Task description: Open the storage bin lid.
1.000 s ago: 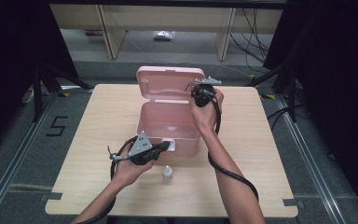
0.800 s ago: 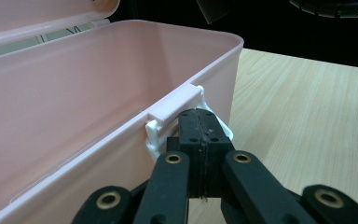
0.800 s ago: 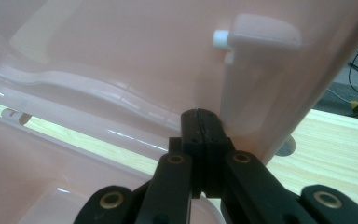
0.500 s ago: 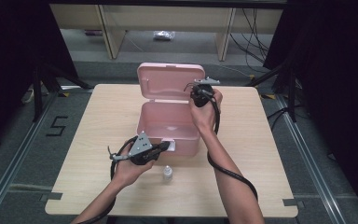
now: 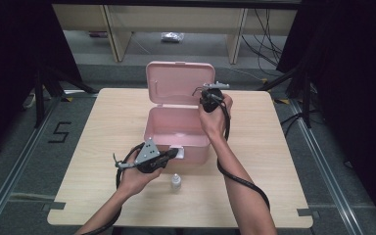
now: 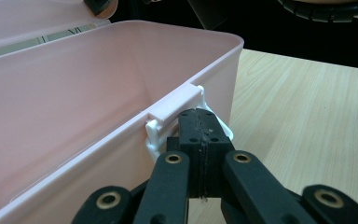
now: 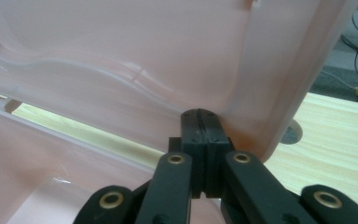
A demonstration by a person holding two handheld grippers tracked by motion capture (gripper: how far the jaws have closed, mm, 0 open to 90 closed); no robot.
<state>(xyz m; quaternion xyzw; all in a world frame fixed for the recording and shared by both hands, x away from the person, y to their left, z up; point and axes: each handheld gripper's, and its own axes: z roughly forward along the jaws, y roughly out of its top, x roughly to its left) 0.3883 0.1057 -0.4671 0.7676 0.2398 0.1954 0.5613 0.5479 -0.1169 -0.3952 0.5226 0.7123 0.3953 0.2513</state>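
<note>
Pink storage box (image 5: 176,129) stands open on the desk (image 5: 284,161): left gripper (image 6: 199,122), fingers clenched, touches its white front latch (image 6: 168,112); right gripper (image 7: 200,122), fingers clenched, rests against the raised lid (image 7: 168,51).

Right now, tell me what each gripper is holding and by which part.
Neither holds anything. The left gripper, jaws shut, presses against the white latch on the pink box. The right gripper, also shut, touches the inside of the raised lid.
</note>
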